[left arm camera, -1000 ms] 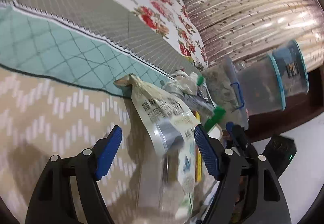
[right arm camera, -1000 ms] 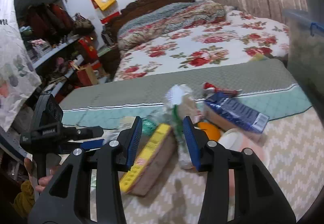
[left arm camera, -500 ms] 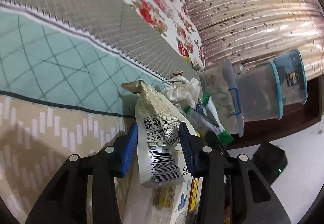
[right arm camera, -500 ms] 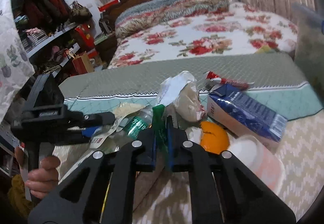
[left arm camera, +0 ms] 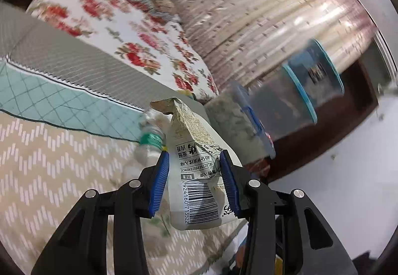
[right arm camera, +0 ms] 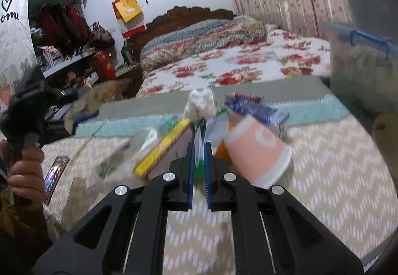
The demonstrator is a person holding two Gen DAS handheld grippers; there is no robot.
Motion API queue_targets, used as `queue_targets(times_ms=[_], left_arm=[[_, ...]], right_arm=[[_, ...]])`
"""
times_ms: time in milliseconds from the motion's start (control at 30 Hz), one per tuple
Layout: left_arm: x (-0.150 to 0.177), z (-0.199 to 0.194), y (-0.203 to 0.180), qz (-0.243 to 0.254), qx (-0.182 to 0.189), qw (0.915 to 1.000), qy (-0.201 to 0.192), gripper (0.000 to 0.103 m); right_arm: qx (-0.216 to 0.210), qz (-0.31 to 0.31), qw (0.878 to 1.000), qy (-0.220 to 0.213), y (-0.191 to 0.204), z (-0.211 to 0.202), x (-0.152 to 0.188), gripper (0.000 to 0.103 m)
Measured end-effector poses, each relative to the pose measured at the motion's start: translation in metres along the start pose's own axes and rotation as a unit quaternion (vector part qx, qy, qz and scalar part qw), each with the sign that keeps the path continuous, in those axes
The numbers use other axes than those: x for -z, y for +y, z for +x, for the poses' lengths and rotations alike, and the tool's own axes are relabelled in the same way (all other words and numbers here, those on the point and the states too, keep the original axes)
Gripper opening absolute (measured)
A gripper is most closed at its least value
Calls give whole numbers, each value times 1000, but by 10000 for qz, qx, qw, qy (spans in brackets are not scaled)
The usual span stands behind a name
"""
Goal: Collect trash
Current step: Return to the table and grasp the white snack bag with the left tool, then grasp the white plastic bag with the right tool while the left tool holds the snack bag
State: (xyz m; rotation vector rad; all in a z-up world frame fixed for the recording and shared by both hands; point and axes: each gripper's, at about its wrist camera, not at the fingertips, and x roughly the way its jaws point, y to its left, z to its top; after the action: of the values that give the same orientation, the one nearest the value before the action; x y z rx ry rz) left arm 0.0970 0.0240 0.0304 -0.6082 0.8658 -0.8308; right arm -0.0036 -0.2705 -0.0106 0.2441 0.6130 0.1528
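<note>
In the left wrist view my left gripper point(left arm camera: 194, 175) is shut on a crumpled beige snack packet point(left arm camera: 191, 165) with a barcode, held above the bed cover. A clear plastic bottle point(left arm camera: 149, 140) with a green label lies just behind it. My right gripper point(right arm camera: 199, 153) is shut on a thin green-and-white wrapper point(right arm camera: 199, 135) at the near edge of the trash pile. That pile holds a yellow box point(right arm camera: 161, 148), a pink cup point(right arm camera: 256, 150), a blue carton point(right arm camera: 256, 108) and crumpled white paper point(right arm camera: 201, 103). The left gripper point(right arm camera: 82, 110) shows blurred at the left, held by a hand point(right arm camera: 24, 170).
A phone point(right arm camera: 56, 173) lies on the beige zigzag cover point(right arm camera: 335, 175) near the hand. Clear storage bins with blue lids point(left arm camera: 306, 100) stand by the curtain at the right. A floral bedspread point(right arm camera: 236, 68) lies beyond, and shelves with bags point(right arm camera: 62, 26) are at the left.
My left gripper closed on the snack packet and lifted it off the cover. My right gripper closed on the green-and-white wrapper and shifted sideways; the pink cup now appears closer.
</note>
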Motion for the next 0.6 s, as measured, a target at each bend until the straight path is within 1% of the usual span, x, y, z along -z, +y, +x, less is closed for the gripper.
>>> queue_targets(times_ms=[67,200,267,400,467,500,533,600], left_arm=[[11,-2,-11,129,-32,9999,52,40],[21,-2,-15,159,-113,9997,115,40],[23,-4,-14,135,-150,9997,115,40],[29,-14,-10,111,-233,9997,51,40],[30,-17,-8,111,-294,9995,22,40],[30,-19,-8,106,-318,9994,10,40],[30,-19,-7,100,-331,9994,2,40],[31,-22,-6,103,-361,9993,-9,40]], right_arm=[[8,-5,9999,106,0,-1,7,10],[23,121,9994,314,-4,-2,19,12],[-69,276,9986,447,-9,1,23,12],[-201,548,9970,515,-16,2,26,14],[-243,642,9962,528,-18,2,27,30],[-239,674,9962,505,-18,2,27,62],[-218,731,9964,381,-19,-2,28,82],[-184,710,9972,176,-15,-8,27,82]])
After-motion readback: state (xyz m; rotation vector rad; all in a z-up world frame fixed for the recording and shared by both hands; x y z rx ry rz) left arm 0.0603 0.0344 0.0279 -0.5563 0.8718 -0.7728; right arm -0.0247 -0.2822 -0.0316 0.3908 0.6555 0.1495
